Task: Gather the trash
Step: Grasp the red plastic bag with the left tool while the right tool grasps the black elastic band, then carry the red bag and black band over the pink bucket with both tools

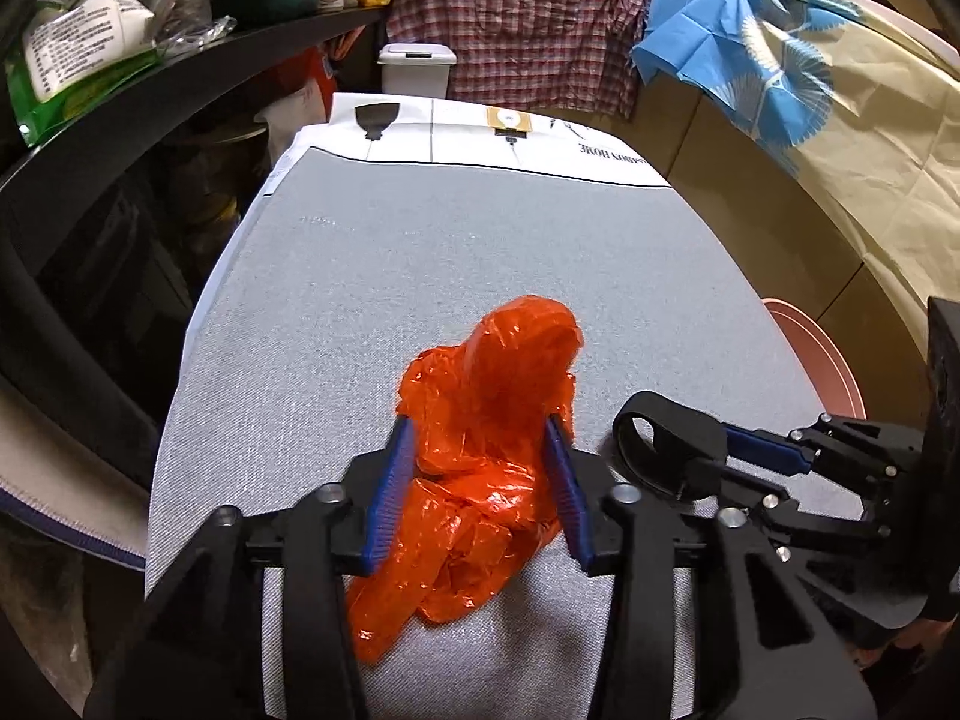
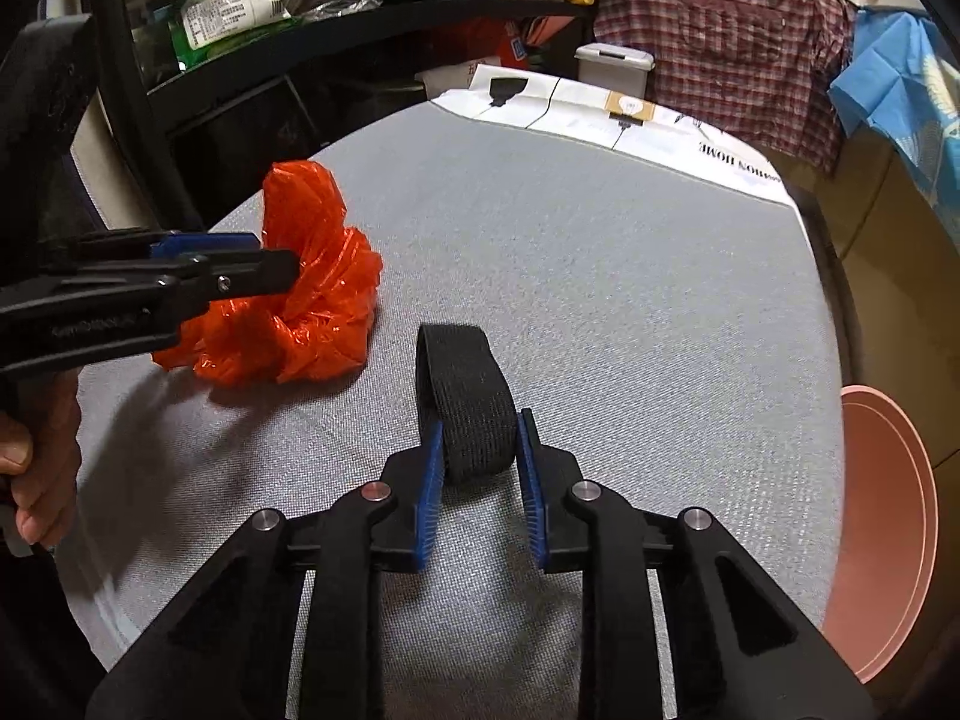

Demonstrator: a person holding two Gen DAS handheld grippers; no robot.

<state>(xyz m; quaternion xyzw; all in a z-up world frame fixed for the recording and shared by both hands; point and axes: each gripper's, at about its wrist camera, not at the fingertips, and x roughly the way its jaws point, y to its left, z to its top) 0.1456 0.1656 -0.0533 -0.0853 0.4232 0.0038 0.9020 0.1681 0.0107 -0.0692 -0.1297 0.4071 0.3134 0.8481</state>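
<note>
In the left wrist view, the left gripper point(image 1: 483, 480) is clenched on a crumpled orange plastic bag point(image 1: 480, 450), its blue-padded fingers point(image 1: 393, 492) pressing the film from both sides while the bag rests on the grey fabric-covered table point(image 1: 450, 252). To its right, the right gripper point(image 1: 714, 468) grasps a black woven strap loop point(image 1: 654, 438). A white lidded bin point(image 1: 416, 67) stands beyond the table's far end. In the right wrist view, the right gripper point(image 2: 480, 462) squeezes the strap loop point(image 2: 468, 396) between its blue pads, the loop touching the table point(image 2: 600, 300). The left gripper point(image 2: 264, 264) bites into the orange bag point(image 2: 306, 300) at left. A pink round plate point(image 2: 882, 540) shows past the table's right edge.
</note>
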